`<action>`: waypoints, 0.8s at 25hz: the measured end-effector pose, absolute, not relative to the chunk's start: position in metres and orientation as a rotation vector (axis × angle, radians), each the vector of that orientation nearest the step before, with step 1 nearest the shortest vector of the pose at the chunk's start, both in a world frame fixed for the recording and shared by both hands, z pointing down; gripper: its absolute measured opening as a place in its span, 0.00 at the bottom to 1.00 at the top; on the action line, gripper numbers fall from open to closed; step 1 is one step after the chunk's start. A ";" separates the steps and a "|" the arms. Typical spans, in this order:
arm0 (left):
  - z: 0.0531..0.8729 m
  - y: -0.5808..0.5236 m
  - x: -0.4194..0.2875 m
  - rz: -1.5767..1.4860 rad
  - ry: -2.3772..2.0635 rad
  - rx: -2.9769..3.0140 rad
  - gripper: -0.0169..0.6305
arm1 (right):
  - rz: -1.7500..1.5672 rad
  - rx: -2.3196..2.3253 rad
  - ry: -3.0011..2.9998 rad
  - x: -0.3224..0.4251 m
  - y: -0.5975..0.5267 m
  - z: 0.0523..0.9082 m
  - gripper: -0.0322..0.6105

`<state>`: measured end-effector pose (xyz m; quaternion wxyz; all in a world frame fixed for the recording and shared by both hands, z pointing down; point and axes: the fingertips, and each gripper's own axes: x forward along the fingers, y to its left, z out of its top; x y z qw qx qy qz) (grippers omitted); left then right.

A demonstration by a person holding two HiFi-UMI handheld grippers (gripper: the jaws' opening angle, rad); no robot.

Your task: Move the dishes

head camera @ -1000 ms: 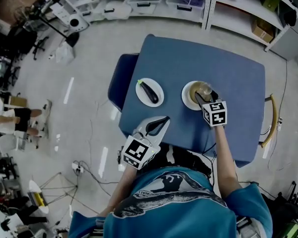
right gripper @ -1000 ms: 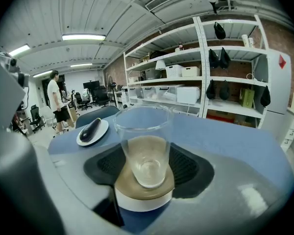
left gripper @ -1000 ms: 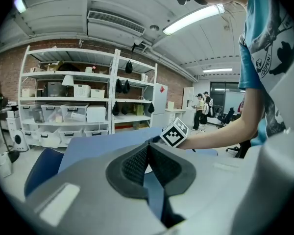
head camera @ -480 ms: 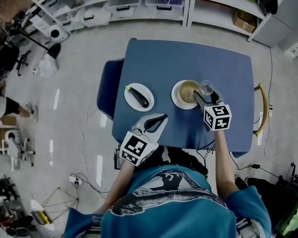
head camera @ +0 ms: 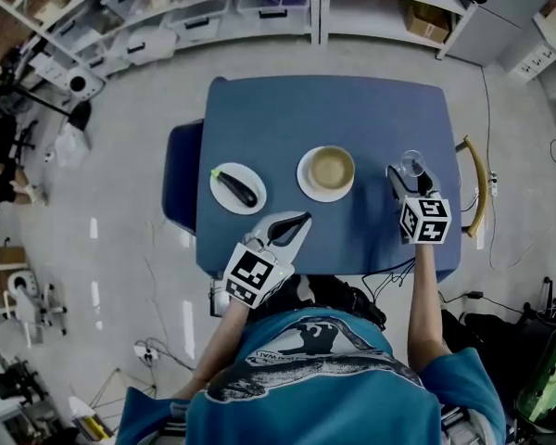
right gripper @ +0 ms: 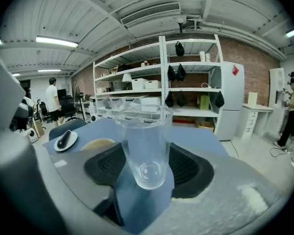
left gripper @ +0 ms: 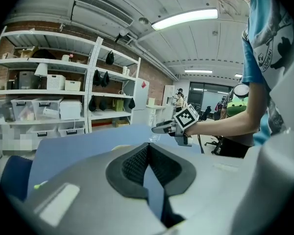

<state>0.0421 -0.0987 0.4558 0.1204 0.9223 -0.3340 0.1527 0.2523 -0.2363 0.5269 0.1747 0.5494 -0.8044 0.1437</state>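
The clear glass (right gripper: 144,141) is clamped upright in the right tool (head camera: 407,178) at the blue tabletop's (head camera: 352,109) right side, the tan bowl (head camera: 329,168) lying left of that tool, while the left tool (left gripper: 148,147) has its jaws together, empty.

Grey floor (head camera: 120,248) was noted. White shelving (head camera: 213,12) carrying storage bins (head camera: 153,40) stood along a brick wall (right gripper: 257,58). Ceiling strip lights (left gripper: 186,17) were lit.

Two plates (head camera: 251,176) on blue table (head camera: 352,109)
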 end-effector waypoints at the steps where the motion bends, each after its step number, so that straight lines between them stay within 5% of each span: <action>1: 0.456 -0.099 0.044 0.450 -0.971 2.695 0.05 | 0.421 1.578 -2.254 0.263 -0.234 0.533 0.48; 20: 0.468 -0.100 0.039 0.522 -0.956 2.661 0.05 | 0.594 1.802 -2.100 0.322 -0.200 0.592 0.49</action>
